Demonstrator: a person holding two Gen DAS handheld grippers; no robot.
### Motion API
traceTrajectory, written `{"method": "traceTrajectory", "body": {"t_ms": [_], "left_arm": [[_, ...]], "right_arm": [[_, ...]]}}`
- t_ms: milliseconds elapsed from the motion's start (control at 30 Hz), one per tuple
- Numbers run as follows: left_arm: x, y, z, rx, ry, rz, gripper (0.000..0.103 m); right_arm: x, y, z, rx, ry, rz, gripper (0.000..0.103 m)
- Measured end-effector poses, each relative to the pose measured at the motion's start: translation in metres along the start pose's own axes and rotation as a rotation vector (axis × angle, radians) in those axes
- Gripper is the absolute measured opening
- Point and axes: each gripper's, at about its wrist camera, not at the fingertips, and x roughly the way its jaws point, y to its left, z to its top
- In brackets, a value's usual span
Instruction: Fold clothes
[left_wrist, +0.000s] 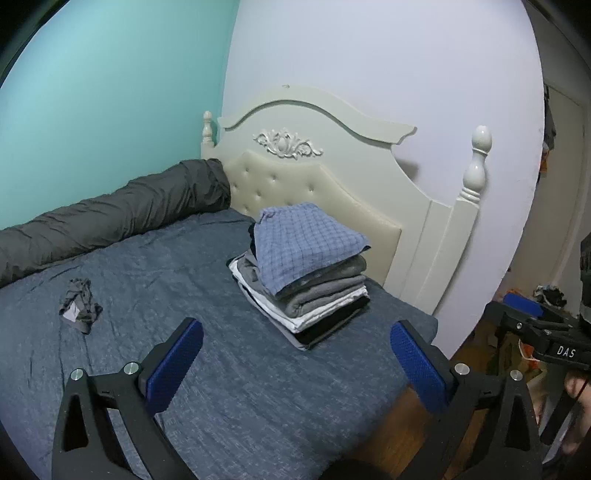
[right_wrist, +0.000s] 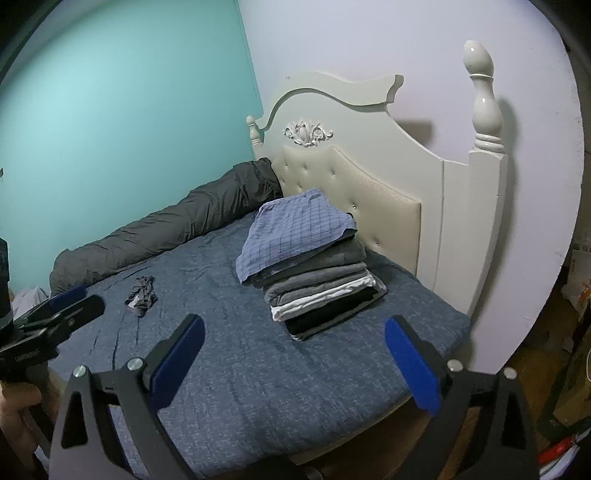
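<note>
Small grey garment (left_wrist: 80, 305), crumpled & unfolded, lies on the blue bed (left_wrist: 229, 398) mid-mattress, well apart from the folded stack (left_wrist: 303, 280) w/ blue check piece on top, which sits near the headboard (left_wrist: 332, 177). From the left hand-held gripper (left_wrist: 295, 354) the crumpled piece is ahead & off to the left; from the right hand-held gripper (right_wrist: 293, 354) also left, farther over. Left one looks nearer, imo. Garment's long axis runs roughly away from the grippers, though bunching blurs it. Both jaw pairs spread wide, holding nothing. Grey bolster (left_wrist: 110, 221) lines the teal wall. Stack folded, one piece not.
</note>
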Motion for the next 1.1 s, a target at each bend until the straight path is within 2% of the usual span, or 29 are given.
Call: {"method": "traceTrajectory", "body": {"t_ms": [1100], "left_arm": [[-0.0060, 0.0021, -0.0086, -0.027, -0.001, 0.030, 0.103]], "right_arm": [[-0.0062, 0.0012, -0.0049, -0.003, -0.008, -0.008, 0.100]]}}
